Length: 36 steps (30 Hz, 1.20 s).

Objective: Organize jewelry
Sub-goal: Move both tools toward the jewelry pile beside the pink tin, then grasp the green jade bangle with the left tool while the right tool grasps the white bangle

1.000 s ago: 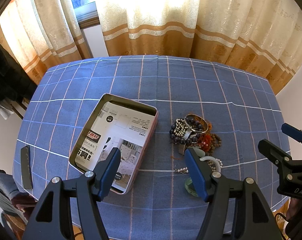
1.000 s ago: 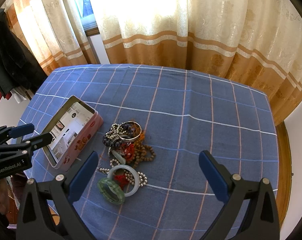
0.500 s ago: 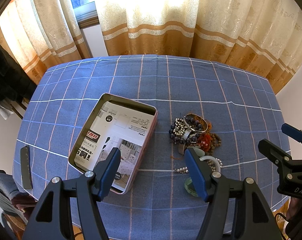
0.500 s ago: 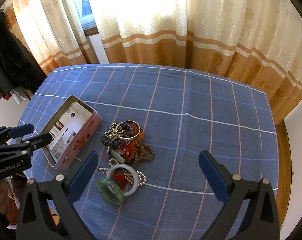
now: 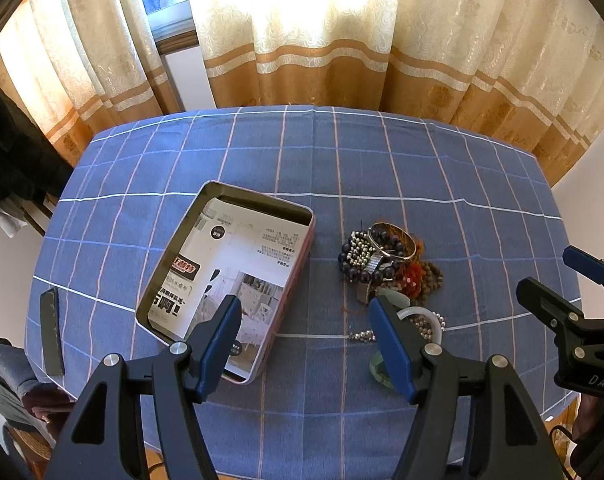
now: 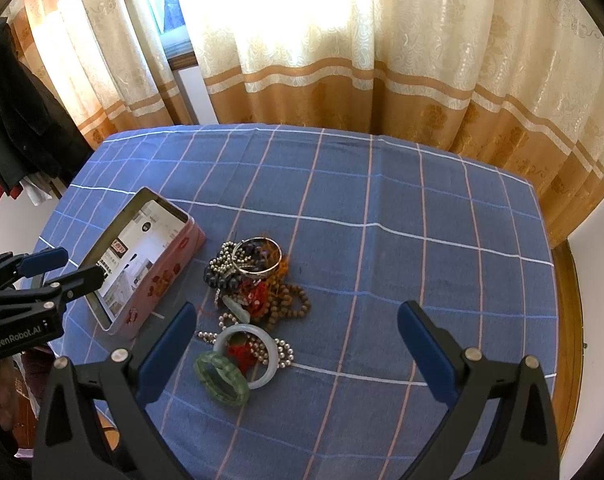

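Note:
A heap of jewelry (image 6: 254, 280) lies mid-table: dark and silver bead strands, a metal bangle (image 6: 258, 256), brown beads, red tassels. Nearer me lie a white bangle (image 6: 222, 338) and a green bangle (image 6: 221, 379). In the left wrist view the same heap (image 5: 385, 264) sits right of an open pink tin (image 5: 174, 264) lined with printed paper. My left gripper (image 5: 305, 320) hovers open above the tin's near corner and the heap. My right gripper (image 6: 298, 326) is open, wide apart, above the bangles; nothing is between either pair of fingers. The tin (image 6: 174, 256) also shows at the left of the right wrist view.
A blue checked cloth (image 6: 421, 264) covers the table. A dark flat bar (image 5: 50, 332) lies near the left edge. Curtains (image 5: 341, 40) hang behind the far edge. Dark clothes (image 6: 18, 120) hang at the left. A chair seat (image 5: 6, 376) shows beside the table's near left.
Both views have shifted slightly, the table contents sitting a little higher in frame; both grippers stay open and nothing on the table has moved.

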Motion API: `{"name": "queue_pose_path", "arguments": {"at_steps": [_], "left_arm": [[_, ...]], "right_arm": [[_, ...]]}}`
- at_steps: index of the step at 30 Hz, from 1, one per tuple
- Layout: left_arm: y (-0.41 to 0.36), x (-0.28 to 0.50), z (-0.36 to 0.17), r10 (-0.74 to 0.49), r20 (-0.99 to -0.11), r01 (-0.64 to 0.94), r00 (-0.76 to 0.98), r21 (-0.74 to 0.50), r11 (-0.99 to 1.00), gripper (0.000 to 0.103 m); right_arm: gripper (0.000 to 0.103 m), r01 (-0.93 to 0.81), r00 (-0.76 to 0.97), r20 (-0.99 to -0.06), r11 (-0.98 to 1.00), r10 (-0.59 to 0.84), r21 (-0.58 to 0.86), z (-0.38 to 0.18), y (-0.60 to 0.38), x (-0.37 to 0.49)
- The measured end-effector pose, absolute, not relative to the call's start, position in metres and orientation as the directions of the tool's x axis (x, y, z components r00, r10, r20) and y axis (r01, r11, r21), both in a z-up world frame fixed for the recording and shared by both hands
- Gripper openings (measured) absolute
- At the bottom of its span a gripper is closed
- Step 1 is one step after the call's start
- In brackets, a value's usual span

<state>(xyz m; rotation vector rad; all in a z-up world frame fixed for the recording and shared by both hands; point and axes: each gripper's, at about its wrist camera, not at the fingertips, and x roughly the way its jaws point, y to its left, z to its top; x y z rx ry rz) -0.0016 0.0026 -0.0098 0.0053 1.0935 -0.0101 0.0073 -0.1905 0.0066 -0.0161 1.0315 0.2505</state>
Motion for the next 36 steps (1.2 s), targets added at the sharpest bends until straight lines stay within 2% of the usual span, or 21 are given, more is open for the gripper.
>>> {"name": "queue_pose_path", "arguments": {"at_steps": [10,19,20,23,36], "left_arm": [[-0.014,-0.014,-0.05,-0.113,-0.927,0.069,0.357,-0.094,0.993,0.067],[-0.051,-0.017,-0.1,-0.123,-0.951,0.148,0.284,-0.083,0.985,0.067],[-0.05,-0.015,-0.106,-0.085,-0.962,0.152,0.26,-0.046,0.987,0.067],[-0.055,-0.01,-0.123,-0.076,-0.965,0.162,0.252,-0.036,0.986,0.067],[-0.036,-0.024,-0.112,-0.133,-0.952,0.165,0.275,-0.089,0.982,0.067]], "right_arm": [[0.102,-0.189,0.418,-0.893,0.977,0.167,0.094,-0.033,-0.199,-0.007],[0.101,-0.145,0.358,-0.927,0.987,0.114,0.066,-0.056,-0.224,-0.024],[0.101,-0.143,0.356,-0.928,0.988,0.112,0.064,-0.055,-0.226,-0.024],[0.101,-0.138,0.356,-0.929,0.989,0.104,0.058,-0.056,-0.231,-0.026],[0.101,-0.174,0.355,-0.928,0.983,0.117,0.057,-0.058,-0.224,-0.024]]}}
